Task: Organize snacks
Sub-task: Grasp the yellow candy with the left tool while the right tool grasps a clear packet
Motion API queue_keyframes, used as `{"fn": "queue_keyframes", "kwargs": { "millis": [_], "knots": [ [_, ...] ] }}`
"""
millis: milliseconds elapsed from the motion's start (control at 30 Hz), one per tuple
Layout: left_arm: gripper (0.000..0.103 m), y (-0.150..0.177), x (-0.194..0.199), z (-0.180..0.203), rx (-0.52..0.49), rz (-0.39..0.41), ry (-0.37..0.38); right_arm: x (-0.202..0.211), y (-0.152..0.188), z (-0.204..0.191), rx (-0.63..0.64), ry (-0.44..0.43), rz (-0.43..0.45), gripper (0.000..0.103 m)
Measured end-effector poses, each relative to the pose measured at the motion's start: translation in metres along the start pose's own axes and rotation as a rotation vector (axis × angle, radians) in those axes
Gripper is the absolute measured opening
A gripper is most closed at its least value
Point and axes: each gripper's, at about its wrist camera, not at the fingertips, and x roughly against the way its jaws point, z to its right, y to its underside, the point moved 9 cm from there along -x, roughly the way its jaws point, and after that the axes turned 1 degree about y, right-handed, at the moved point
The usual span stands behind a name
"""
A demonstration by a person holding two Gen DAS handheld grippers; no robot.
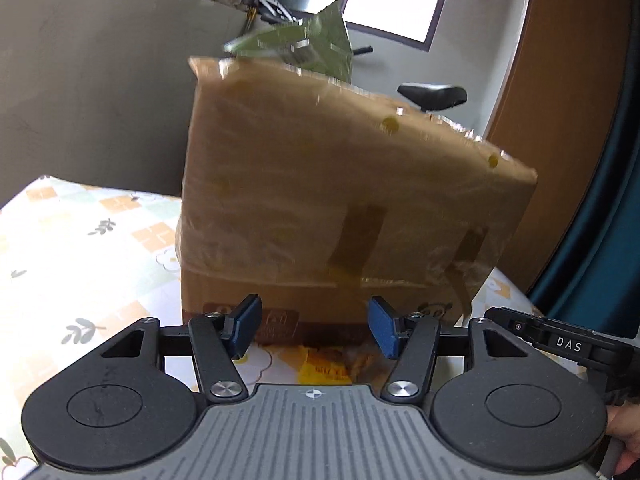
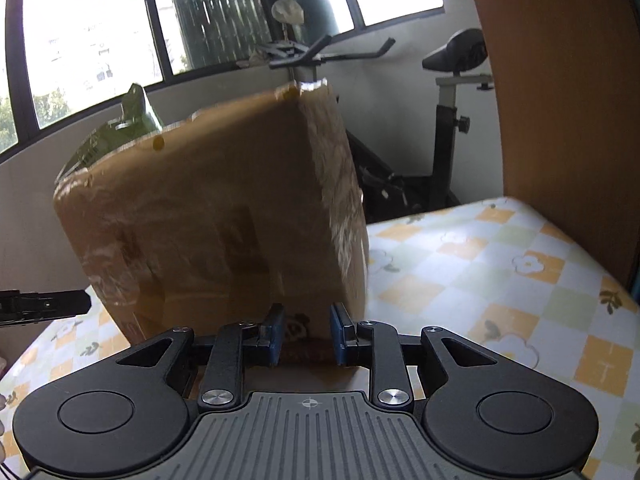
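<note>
My left gripper (image 1: 312, 330) is spread before the cardboard box (image 1: 340, 200). My right gripper (image 2: 307, 334) (narrower gap) pinches nothing; a green bag (image 1: 316, 42) pokes out on top.

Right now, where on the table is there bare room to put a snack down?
The tablecloth lies bare to the right of the cardboard box, up to the wooden panel. A second bare patch lies left of the box, toward the grey wall. It is crowded under the box's near edge: a yellow packet lies there, just ahead of the left tool.
</note>
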Motion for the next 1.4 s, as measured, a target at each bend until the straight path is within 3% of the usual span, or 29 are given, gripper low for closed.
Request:
{"fn": "queue_keyframes", "kwargs": {
  "millis": [167,467,533,1000,1400],
  "knots": [
    [0.054,0.027,-0.040,0.000,-0.065,-0.108,-0.020,-0.022,0.031,-0.011,-0.015,-0.030,-0.117,0.024],
    [0.053,0.038,-0.077,0.006,-0.117,-0.170,-0.020,-0.029,0.042,-0.021,-0.013,-0.054,-0.169,0.024],
    [0.034,0.042,-0.081,0.004,-0.111,-0.181,-0.013,-0.030,0.043,-0.023,-0.014,-0.061,-0.176,0.024],
    [0.030,0.075,-0.031,-0.039,0.046,-0.148,-0.110,-0.055,0.038,-0.053,0.021,-0.139,-0.208,0.025],
    [0.030,0.080,-0.023,-0.045,0.089,-0.135,-0.115,-0.100,0.038,-0.081,0.065,-0.105,-0.247,0.037]
  ]
}}
